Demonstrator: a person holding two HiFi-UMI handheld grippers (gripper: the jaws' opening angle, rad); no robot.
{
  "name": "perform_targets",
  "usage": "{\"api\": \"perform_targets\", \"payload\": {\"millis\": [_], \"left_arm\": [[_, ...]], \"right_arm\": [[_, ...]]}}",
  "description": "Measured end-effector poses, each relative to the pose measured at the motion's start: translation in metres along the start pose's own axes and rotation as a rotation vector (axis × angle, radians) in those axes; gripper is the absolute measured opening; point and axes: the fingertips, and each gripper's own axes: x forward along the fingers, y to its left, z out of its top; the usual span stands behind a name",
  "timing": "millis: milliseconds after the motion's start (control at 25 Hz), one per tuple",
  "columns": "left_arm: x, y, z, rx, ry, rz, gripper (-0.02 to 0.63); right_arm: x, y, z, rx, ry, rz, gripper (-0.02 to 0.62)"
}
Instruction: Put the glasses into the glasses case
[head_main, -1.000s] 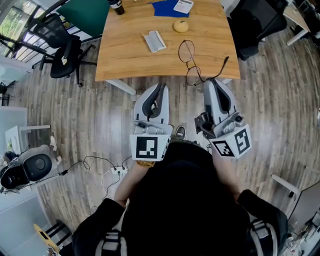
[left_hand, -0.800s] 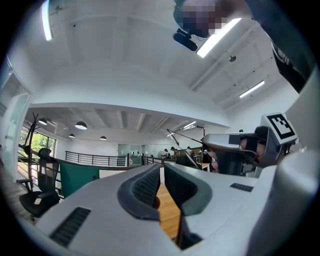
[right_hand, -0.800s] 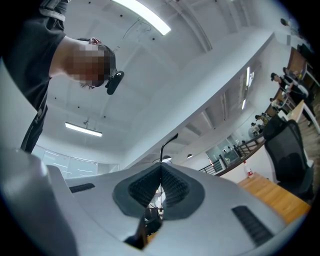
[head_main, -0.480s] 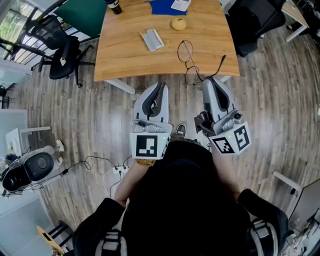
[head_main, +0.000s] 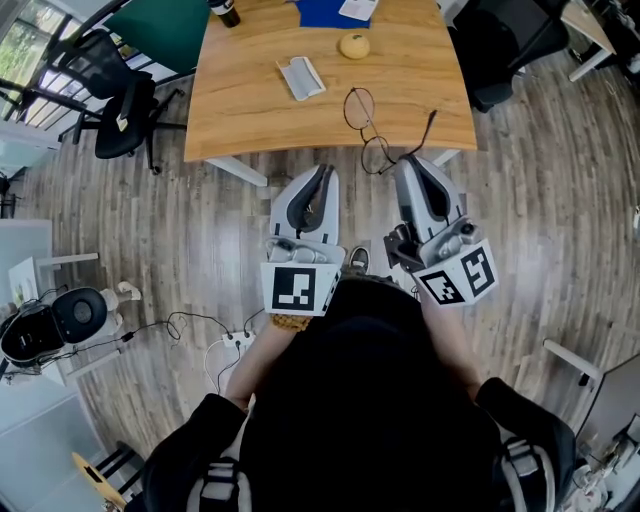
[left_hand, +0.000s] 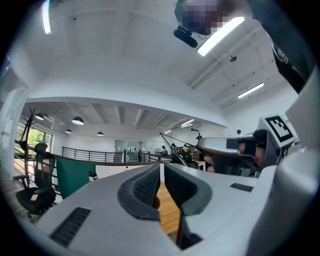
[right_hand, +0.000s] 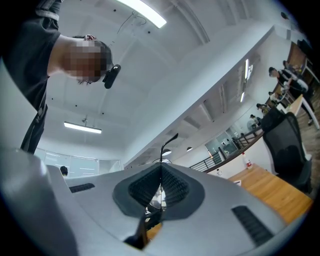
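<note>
Left gripper (head_main: 322, 172) is kept almost pressed together, empty. Right gripper (head_main: 409, 160) is pinched on a temple of the glasses (head_main: 362, 118), which are held over the table's (head_main: 240, 120) near edge and have shifted only slightly left within the last second. The glasses case (head_main: 301, 78) lies farther in, so the carry is judged barely begun.

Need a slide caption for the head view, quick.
Right gripper shut on a temple of the glasses at the table's near edge; case lies farther back, left gripper empty.
</note>
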Motion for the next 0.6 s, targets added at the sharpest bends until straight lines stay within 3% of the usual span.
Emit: {"api": "perform_targets", "payload": {"millis": [600], "left_arm": [[0.008, 0.001, -0.009, -0.008, 0.01, 0.004, 0.041]], "right_arm": [[0.002, -0.013, -0.019, -0.044, 0.076, -0.019, 0.009]]}}
